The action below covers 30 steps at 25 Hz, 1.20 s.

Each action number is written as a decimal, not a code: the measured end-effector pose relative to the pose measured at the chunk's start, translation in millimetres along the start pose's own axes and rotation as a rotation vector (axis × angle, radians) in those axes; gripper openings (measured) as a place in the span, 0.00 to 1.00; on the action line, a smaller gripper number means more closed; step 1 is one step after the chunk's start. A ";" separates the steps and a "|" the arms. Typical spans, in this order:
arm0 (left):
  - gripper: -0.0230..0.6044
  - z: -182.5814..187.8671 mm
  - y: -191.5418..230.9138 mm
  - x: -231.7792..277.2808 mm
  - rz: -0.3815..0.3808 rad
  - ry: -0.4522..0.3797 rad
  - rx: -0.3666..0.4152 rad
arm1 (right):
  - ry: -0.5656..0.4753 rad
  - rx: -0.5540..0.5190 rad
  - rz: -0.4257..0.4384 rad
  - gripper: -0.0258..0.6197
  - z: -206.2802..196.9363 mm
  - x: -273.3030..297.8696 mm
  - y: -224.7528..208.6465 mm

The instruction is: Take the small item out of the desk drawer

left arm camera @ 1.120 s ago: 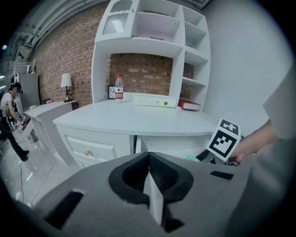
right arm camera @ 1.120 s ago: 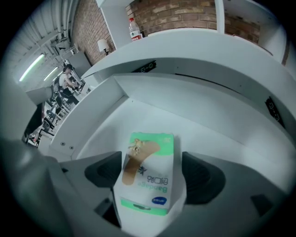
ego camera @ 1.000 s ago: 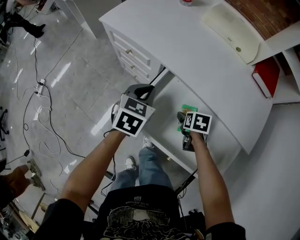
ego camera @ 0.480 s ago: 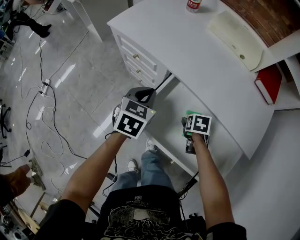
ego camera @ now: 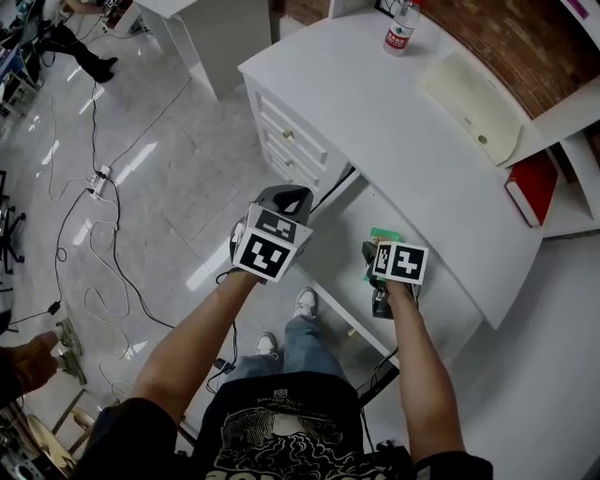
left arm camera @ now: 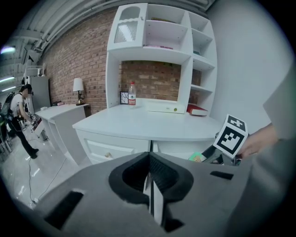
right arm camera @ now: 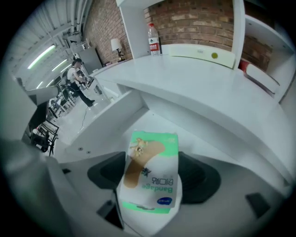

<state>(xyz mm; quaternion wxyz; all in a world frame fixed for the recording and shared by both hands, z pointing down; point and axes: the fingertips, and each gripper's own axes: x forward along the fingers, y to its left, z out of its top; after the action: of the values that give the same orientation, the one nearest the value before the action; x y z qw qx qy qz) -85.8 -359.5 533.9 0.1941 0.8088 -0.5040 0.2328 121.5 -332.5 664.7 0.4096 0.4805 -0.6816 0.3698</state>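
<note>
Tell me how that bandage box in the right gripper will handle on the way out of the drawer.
The bandage box looks like a small thin carton, so it is probably very light. It is likely crushable, so squeeze gently. Its smooth printed faces may slip on the pads; it sits slightly tilted.

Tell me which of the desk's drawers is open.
The wide centre drawer, pulled out from under the desktop. The stacked knobbed drawers at the desk's left end are all shut.

Below the desk (ego camera: 394, 122) edge, the right gripper (ego camera: 374, 255) hides most of the bandage box (ego camera: 382, 234). The label of the bottle (ego camera: 400, 28) on the desk is unreadably small.
</note>
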 end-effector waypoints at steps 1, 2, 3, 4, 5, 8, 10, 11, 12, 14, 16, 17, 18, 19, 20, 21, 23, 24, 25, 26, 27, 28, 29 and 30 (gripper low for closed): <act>0.05 3.4 4.3 -5.1 0.008 -0.007 0.001 | -0.012 -0.011 0.008 0.59 5.4 -3.6 6.7; 0.05 6.9 8.6 -10.3 0.017 -0.015 0.001 | -0.025 -0.022 0.016 0.59 11.1 -7.2 13.3; 0.05 10.4 13.1 -15.7 0.027 -0.024 0.001 | -0.038 -0.033 0.024 0.59 17.0 -10.6 19.7; 0.05 13.7 17.7 -21.2 0.039 -0.033 0.000 | -0.051 -0.043 0.032 0.59 23.1 -14.0 25.9; 0.05 16.7 22.3 -26.9 0.051 -0.042 -0.002 | -0.065 -0.052 0.039 0.59 29.2 -17.6 31.8; 0.05 23.1 36.1 -44.8 0.083 -0.062 -0.015 | -0.107 -0.081 0.060 0.59 47.4 -30.8 50.4; 0.05 28.4 48.4 -57.5 0.110 -0.076 -0.020 | -0.140 -0.103 0.080 0.59 64.3 -39.6 66.5; 0.05 31.6 55.2 -63.9 0.125 -0.084 -0.022 | -0.158 -0.117 0.091 0.59 73.9 -43.8 75.3; 0.05 34.3 61.2 -70.1 0.139 -0.092 -0.025 | -0.174 -0.130 0.101 0.59 82.5 -48.1 83.5; 0.05 38.2 70.9 -82.2 0.161 -0.105 -0.032 | -0.202 -0.151 0.117 0.59 96.5 -57.2 98.0; 0.05 40.8 82.1 -94.9 0.188 -0.116 -0.038 | -0.231 -0.167 0.142 0.59 111.3 -65.5 114.0; 0.05 40.9 88.5 -101.8 0.204 -0.120 -0.042 | -0.247 -0.174 0.160 0.59 119.0 -69.5 123.3; 0.05 40.0 94.5 -109.2 0.221 -0.123 -0.047 | -0.263 -0.181 0.181 0.59 126.1 -73.9 132.9; 0.05 38.6 100.0 -116.6 0.235 -0.124 -0.053 | -0.278 -0.189 0.201 0.59 132.4 -78.6 142.1; 0.05 37.3 105.1 -124.1 0.248 -0.125 -0.060 | -0.292 -0.198 0.216 0.59 138.0 -83.6 150.6; 0.05 36.4 110.2 -131.5 0.261 -0.126 -0.065 | -0.306 -0.210 0.229 0.59 143.6 -88.5 158.9; 0.05 35.4 122.5 -148.0 0.295 -0.130 -0.074 | -0.331 -0.242 0.254 0.59 156.1 -97.4 178.6; 0.05 34.9 129.7 -157.1 0.316 -0.135 -0.079 | -0.344 -0.262 0.269 0.59 162.7 -101.6 190.7; 0.05 34.1 136.5 -166.2 0.336 -0.140 -0.085 | -0.356 -0.281 0.284 0.59 168.3 -105.6 203.0; 0.05 32.9 142.3 -174.8 0.353 -0.144 -0.092 | -0.367 -0.298 0.298 0.59 172.4 -109.7 214.6; 0.05 31.4 146.8 -182.7 0.367 -0.148 -0.098 | -0.377 -0.313 0.310 0.59 175.1 -113.7 225.0; 0.05 30.1 150.5 -190.1 0.380 -0.152 -0.104 | -0.386 -0.328 0.321 0.59 177.5 -117.8 234.8; 0.05 28.9 154.0 -197.6 0.393 -0.156 -0.110 | -0.396 -0.342 0.333 0.59 180.0 -121.9 244.7; 0.05 27.9 157.7 -205.4 0.409 -0.160 -0.115 | -0.407 -0.357 0.347 0.59 183.0 -126.1 255.1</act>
<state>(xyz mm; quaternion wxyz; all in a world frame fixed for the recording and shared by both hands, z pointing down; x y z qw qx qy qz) -302.4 -291.6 406.1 0.1481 0.6934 -0.6836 0.1731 -134.5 -384.9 449.8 0.2734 0.3419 -0.8754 0.2048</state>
